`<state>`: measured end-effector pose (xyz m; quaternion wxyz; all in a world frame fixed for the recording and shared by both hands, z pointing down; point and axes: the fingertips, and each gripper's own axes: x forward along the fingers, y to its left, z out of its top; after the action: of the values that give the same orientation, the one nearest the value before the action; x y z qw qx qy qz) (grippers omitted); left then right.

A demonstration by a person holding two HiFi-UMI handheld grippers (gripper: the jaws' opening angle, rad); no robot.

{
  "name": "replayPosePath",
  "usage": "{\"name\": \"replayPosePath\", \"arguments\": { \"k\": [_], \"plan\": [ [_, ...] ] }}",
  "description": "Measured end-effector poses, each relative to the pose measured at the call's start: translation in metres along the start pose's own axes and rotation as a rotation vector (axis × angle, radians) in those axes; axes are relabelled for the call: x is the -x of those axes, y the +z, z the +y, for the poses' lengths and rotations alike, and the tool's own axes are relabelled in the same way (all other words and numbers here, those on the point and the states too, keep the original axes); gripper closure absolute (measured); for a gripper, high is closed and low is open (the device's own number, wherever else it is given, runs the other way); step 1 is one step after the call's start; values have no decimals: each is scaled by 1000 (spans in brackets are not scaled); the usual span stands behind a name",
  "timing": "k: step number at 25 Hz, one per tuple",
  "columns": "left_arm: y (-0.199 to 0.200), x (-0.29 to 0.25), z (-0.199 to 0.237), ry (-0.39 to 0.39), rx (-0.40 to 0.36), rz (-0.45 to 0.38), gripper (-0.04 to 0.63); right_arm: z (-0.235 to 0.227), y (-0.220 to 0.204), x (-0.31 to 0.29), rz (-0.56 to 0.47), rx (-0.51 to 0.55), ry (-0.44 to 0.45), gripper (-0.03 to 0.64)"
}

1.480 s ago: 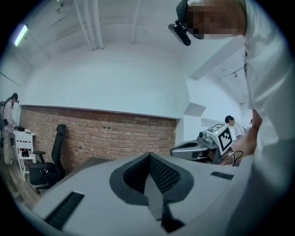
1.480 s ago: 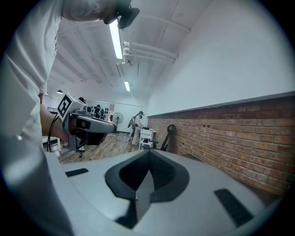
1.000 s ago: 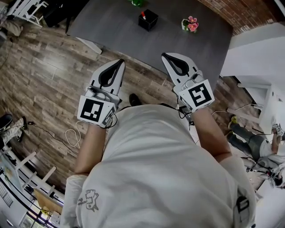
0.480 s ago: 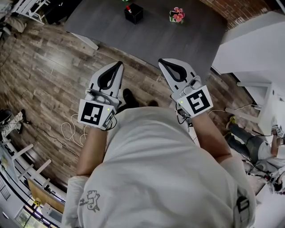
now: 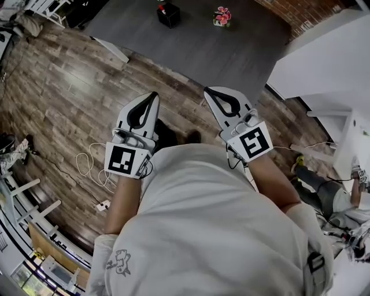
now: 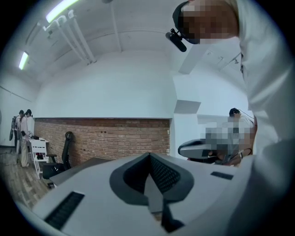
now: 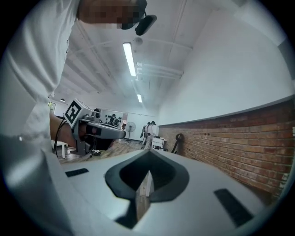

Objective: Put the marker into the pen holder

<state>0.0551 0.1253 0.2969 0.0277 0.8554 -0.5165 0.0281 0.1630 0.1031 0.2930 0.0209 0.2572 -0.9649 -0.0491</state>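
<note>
Holding my left gripper (image 5: 152, 95), right gripper (image 5: 208, 91) jaws together, empty; pen holder (image 5: 169, 17) has marker (image 5: 161, 8) inside, I think; farther off than earlier

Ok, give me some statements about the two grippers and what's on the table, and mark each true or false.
The left gripper is clamped on an object. False: its jaws are together with nothing between them.
The right gripper is shut and empty. True.
The pen holder stands on the dark table. True.
The pink flowers stand left of the pen holder. False: they stand to its right.
</note>
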Motion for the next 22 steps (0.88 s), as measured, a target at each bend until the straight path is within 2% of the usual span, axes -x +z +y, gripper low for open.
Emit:
{"name": "replayPosePath", "arguments": {
  "k": [8,13,22],
  "plan": [
    [-1,21,-22,19,13,-1,584,15,0,22,-2,-48,8,614],
    [-4,32,-19,31,46,1,584,29,1,24,5,-55,34,614],
    [-8,36,-22,32,45,4,584,33,-2,32,19,-56,37,614]
  ]
}}
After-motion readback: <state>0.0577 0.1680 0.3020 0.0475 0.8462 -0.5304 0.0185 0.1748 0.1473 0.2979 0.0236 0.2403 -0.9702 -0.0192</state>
